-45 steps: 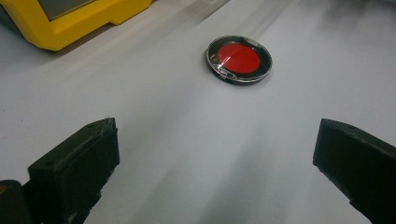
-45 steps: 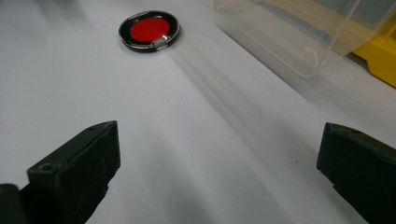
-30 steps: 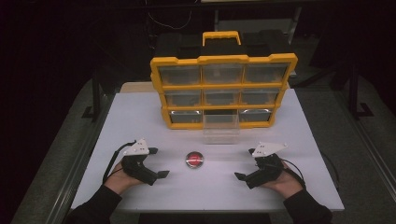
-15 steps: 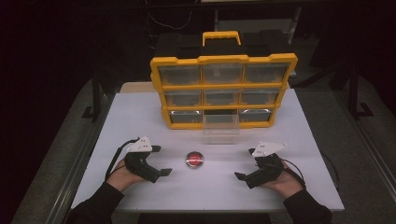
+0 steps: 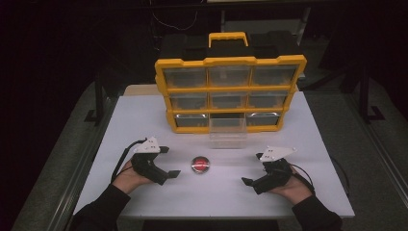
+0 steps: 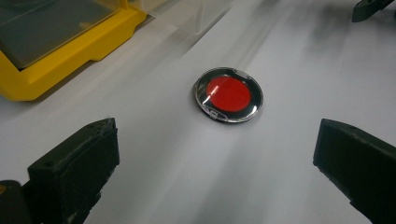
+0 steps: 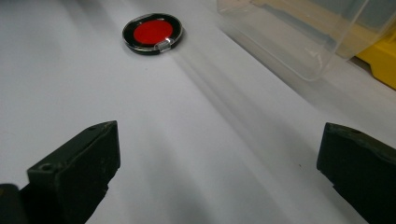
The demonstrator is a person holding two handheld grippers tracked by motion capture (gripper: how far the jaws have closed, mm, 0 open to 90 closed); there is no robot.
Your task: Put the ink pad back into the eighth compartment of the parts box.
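Grippers are sitting wide open and empty either side of a red disc (image 5: 200,164): left gripper (image 5: 169,161) just beside it, right gripper (image 5: 254,169) farther off.

The round disc (image 5: 200,164) lies on the table (image 5: 144,115). Behind the disc stands the drawer cabinet (image 5: 230,94), and a pulled-out drawer (image 5: 227,133) sits between them, just before the cabinet. The left gripper (image 5: 166,163) rests left of the disc, the right gripper (image 5: 254,169) right of it, both apart from it.
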